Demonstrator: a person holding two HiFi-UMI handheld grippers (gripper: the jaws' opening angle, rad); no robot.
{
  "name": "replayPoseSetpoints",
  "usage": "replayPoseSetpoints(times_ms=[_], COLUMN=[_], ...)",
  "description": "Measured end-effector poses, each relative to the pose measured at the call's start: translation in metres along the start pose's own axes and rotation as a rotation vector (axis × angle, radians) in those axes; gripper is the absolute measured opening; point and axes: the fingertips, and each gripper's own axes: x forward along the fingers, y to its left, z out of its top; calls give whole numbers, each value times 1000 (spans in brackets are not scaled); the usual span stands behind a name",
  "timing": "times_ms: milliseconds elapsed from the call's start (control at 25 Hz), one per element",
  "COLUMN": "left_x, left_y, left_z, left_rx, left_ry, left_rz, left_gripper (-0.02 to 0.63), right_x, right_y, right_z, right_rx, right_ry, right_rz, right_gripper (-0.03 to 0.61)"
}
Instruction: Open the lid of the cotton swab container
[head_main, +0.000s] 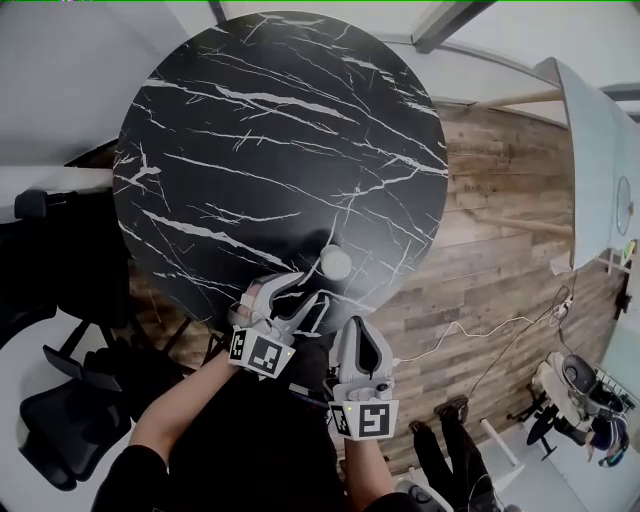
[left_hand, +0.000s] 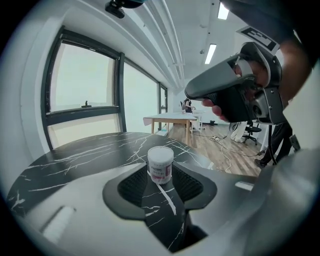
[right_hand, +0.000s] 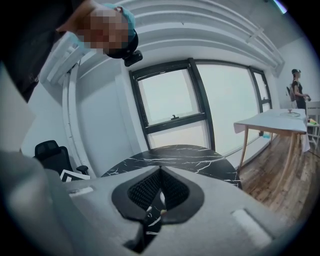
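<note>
We look down on a round black marble table over a wood floor, with a white table off at 2 o'clock. The cotton swab container, small and white with its lid on, stands upright near the marble table's rim at 5 o'clock. Our left gripper points at it from 7 o'clock. Its jaws stand partly apart, and the container sits at the mouth of the gap, with the ribbed pads clear of its sides and holding nothing. Our right gripper hangs just outside the rim at 6 o'clock of the container, its jaws closed together on nothing.
</note>
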Motion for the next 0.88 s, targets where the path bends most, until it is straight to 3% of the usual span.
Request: replayPoseSetpoints(times_ms=[400,520,880], left_x=[33,39,57], left_y=[-6,-6,3], left_z=[-30,-35,-34], left_rx=[38,93,109], left_ry=[114,145,165], left_rz=[-28,-29,-65], left_gripper=[214,224,292], right_x=[5,6,10], right_y=[-11,-15,-26], right_z=[-21,-24,-35], right_rx=[21,31,47], right_ry=[45,52,88], right_rz=[3,5,7], right_gripper=[-5,-5,-3])
